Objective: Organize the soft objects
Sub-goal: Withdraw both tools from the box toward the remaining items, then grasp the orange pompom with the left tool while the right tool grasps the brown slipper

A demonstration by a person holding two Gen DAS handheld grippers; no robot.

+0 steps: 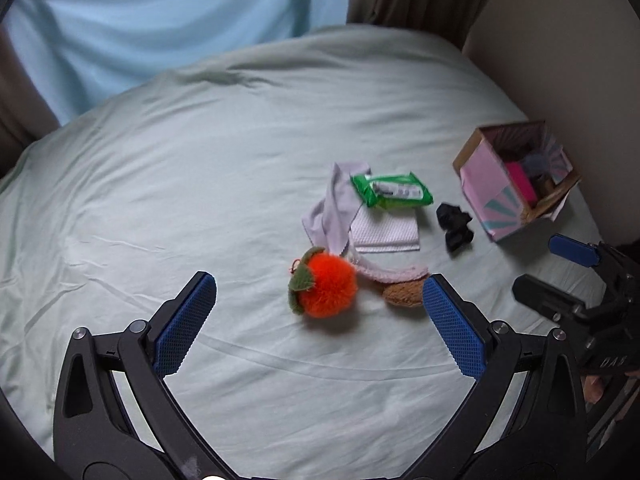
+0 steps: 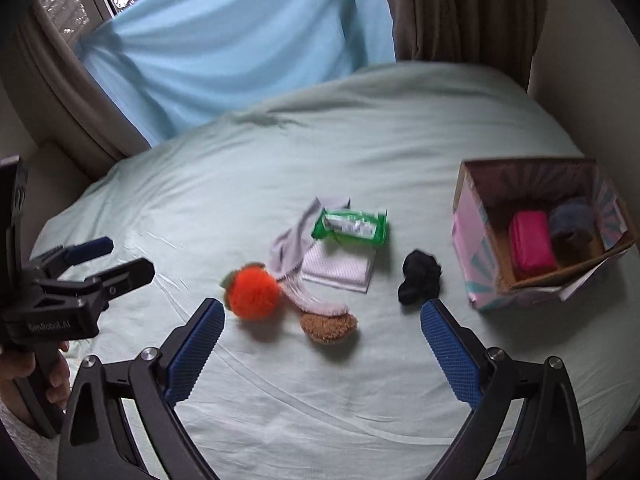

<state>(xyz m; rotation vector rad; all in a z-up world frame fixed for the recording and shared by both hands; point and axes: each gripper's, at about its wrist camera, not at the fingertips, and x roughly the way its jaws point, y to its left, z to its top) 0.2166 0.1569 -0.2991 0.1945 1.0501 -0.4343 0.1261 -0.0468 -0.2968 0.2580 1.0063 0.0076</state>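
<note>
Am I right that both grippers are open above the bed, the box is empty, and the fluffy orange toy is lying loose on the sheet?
Not quite: the box is not empty. The right wrist view shows a pink item and a dark blue-grey one inside it. The rest holds: left gripper and right gripper are open, and the orange toy lies loose on the sheet.

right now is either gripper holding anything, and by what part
Nothing is held. The left gripper and right gripper both hang open above the bed sheet, fingers empty.

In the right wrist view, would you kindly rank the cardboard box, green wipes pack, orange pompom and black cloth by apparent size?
1. cardboard box
2. green wipes pack
3. orange pompom
4. black cloth

The pompom and wipes pack look close, so that order is unsure.
</note>
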